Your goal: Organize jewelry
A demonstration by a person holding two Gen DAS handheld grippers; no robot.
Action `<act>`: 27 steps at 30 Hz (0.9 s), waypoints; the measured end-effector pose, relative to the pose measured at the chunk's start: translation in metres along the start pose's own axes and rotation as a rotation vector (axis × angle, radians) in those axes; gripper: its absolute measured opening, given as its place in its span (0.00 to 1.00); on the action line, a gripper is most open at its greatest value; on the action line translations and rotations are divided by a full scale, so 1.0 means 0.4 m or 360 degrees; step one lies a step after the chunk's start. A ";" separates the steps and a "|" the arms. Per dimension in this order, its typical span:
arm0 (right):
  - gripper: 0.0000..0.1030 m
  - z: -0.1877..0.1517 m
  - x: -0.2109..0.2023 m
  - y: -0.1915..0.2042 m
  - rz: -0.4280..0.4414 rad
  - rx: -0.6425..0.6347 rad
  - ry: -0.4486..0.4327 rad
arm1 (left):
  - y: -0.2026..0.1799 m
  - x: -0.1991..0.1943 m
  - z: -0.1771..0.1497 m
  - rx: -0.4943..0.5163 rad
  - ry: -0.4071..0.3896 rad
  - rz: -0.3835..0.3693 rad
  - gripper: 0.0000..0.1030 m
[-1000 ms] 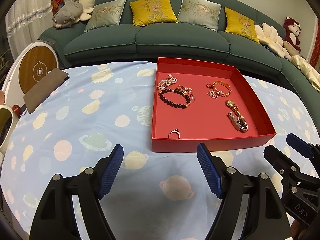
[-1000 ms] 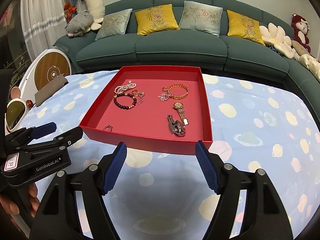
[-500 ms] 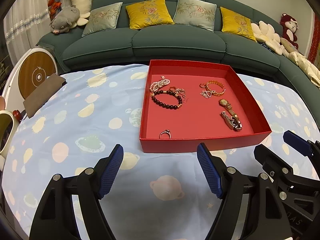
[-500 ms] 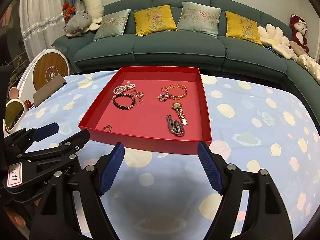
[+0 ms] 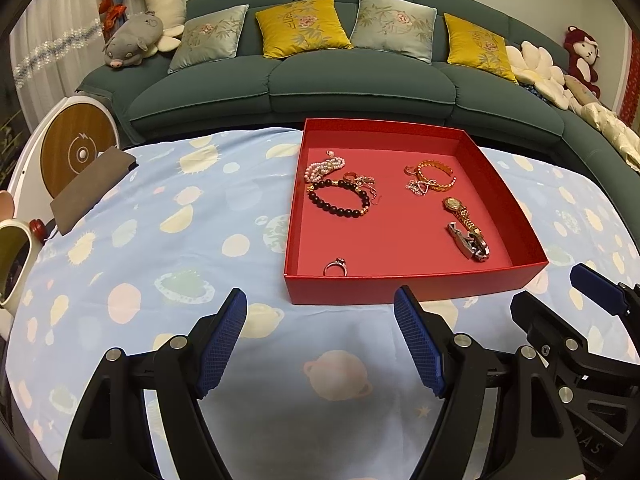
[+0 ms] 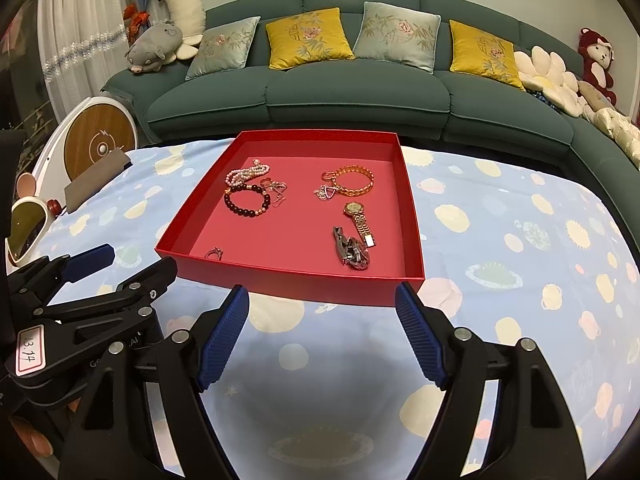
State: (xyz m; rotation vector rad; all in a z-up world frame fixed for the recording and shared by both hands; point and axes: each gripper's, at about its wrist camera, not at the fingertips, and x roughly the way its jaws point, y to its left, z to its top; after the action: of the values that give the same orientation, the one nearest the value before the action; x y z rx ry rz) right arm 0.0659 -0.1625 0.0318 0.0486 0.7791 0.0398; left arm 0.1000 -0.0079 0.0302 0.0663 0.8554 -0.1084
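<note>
Both wrist views look down toward red tray.

We see a bench covered by a pale blue planet-print cloth. A red tray rests on it; a brown pad lies at its left edge.

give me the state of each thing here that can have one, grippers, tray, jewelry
left gripper: open, empty, above the cloth
right gripper: open, empty, above the cloth
red tray: lidless, flat on the table
gold watch: lying flat, strap stretched out
silver chain bracelet: bunched in a heap
dark bead bracelet: lying in a closed loop
ring: loose near the tray's front wall
</note>
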 end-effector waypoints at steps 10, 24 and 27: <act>0.71 -0.003 0.002 -0.007 0.0002 0.0019 0.0015 | -0.001 0.002 -0.001 -0.0002 -0.0002 0.0008 0.71; 0.71 -0.005 0.003 -0.003 -0.0011 0.0024 0.0023 | -0.007 0.012 -0.006 -0.0014 0.0012 0.0025 0.71; 0.71 -0.007 0.005 -0.004 -0.0014 0.0025 0.0026 | -0.009 0.014 -0.008 -0.0015 0.0014 0.0029 0.71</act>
State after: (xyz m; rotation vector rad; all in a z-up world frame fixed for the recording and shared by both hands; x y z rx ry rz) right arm 0.0655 -0.1639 0.0284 0.0596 0.7961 0.0260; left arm 0.1009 -0.0115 0.0239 0.0657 0.8637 -0.0873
